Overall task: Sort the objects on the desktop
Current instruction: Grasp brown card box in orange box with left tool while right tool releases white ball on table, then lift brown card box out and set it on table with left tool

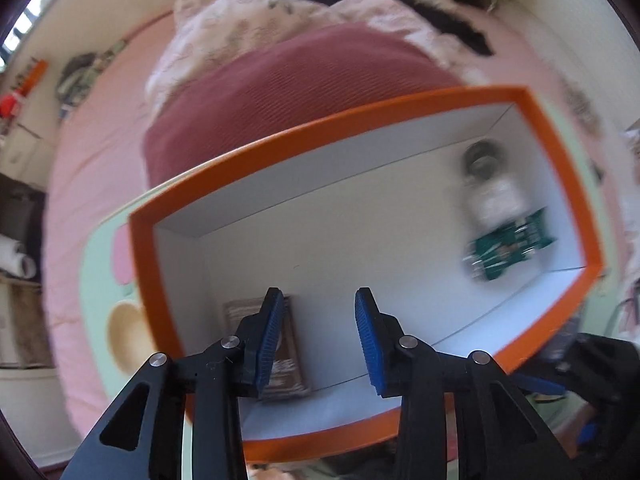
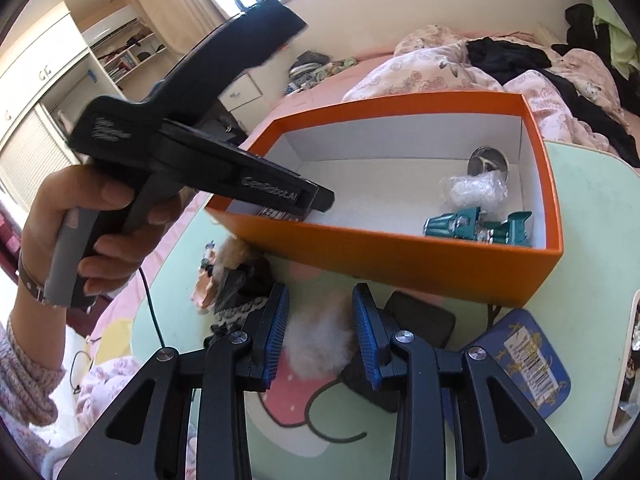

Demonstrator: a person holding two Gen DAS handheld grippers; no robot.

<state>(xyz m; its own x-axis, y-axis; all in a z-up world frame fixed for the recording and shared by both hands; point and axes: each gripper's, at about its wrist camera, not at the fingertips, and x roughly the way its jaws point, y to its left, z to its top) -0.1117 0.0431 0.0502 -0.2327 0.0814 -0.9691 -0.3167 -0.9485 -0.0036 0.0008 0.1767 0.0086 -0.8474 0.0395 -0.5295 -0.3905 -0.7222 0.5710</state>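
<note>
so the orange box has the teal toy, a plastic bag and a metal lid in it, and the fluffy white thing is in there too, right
Not quite. The fluffy white thing lies outside the orange box, on the green table, between the fingers of the right hand-held gripper, as the right wrist view shows. The rest is right.

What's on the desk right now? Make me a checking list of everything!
Surface: green cartoon mat, mostly covered.
Job's things: orange box holds a teal toy, crumpled plastic wrap, a metal disc and a card.
Clutter: fluffy ball, black pad and blue tin outside the box.
Grippers: left gripper over the box, fingers apart, empty; right gripper fingers either side of the fluffy ball, grip unclear.
Cables: black cable at the mat's edge.
Surroundings: bed with pink bedding, wardrobe.
</note>
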